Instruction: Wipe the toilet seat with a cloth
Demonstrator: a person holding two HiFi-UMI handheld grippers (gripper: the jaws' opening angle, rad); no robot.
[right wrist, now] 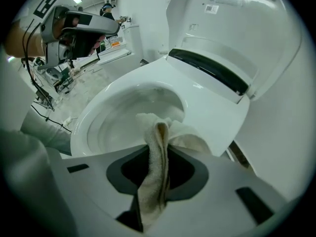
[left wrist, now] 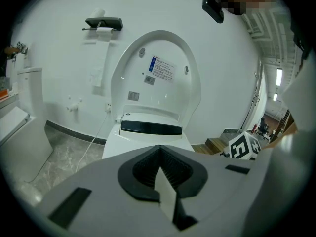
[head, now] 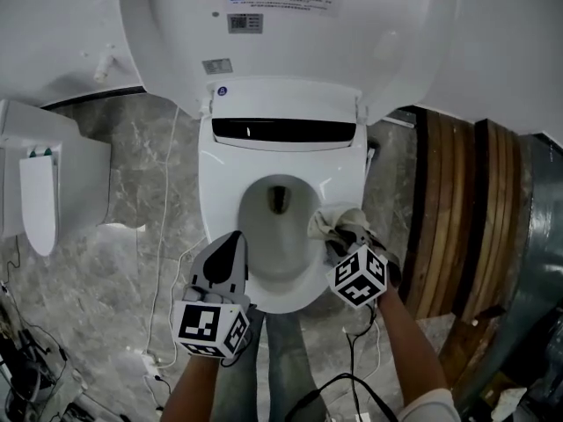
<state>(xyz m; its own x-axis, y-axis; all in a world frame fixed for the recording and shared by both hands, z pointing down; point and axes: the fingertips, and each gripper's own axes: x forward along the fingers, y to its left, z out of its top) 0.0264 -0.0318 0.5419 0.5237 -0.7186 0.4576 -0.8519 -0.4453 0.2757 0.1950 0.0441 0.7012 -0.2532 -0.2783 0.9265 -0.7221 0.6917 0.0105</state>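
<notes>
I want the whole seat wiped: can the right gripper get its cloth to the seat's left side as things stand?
Probably yes: the lid is up and the seat is bare on the left. Only the left gripper, shut by the front-left rim, might block the cloth.

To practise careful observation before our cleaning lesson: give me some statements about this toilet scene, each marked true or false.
1. The lid is raised. True.
2. The left gripper holds the cloth. False: its jaws are shut with nothing between them. The right gripper is shut on the cloth.
3. In the head view, the cloth is at the right side of the seat. True.
4. The left gripper is up against the lid. False: it is by the seat's front edge, well away from the lid.
5. A paper roll hangs on the wall beside the toilet. True.
</notes>
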